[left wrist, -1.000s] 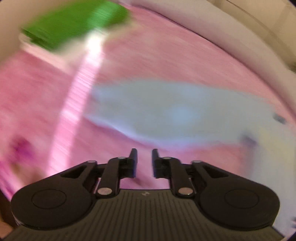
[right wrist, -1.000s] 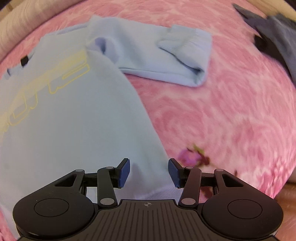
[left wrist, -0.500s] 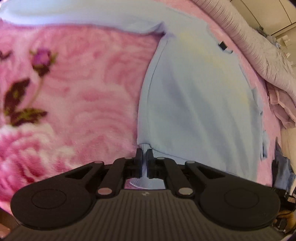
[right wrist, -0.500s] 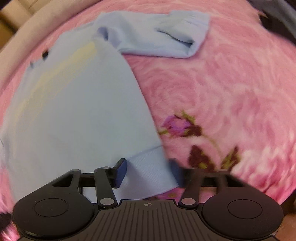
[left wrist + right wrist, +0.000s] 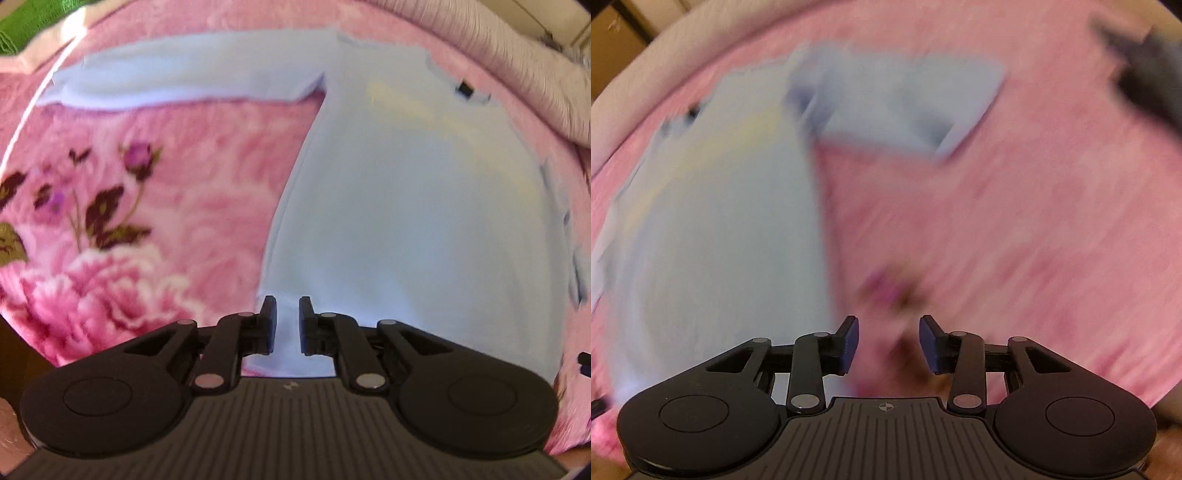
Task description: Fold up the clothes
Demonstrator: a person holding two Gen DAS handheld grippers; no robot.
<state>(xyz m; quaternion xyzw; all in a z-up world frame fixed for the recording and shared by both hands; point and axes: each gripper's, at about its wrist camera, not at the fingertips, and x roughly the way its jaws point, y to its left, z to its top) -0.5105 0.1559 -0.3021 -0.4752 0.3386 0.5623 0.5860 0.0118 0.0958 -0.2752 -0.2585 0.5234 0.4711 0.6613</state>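
A light blue sweatshirt [image 5: 406, 206] with pale yellow lettering lies flat on a pink floral blanket [image 5: 184, 166], one sleeve stretched out to the left. My left gripper [image 5: 287, 321] is open over the sweatshirt's lower left hem corner, with the fabric seen between its fingers. In the blurred right wrist view the sweatshirt [image 5: 720, 229] lies to the left with its other sleeve folded back at the top. My right gripper [image 5: 888, 343] is open and empty above the blanket [image 5: 997, 240], just right of the hem.
A green item [image 5: 33, 18] lies at the far left edge of the bed. A pale ribbed cover [image 5: 517, 70] runs along the far side. Dark grey clothes [image 5: 1145, 74] lie at the upper right of the blanket.
My left gripper was shut on the hem corner half a second ago and has opened. My right gripper has shifted right, off the hem, and stays open; its view is now blurred.
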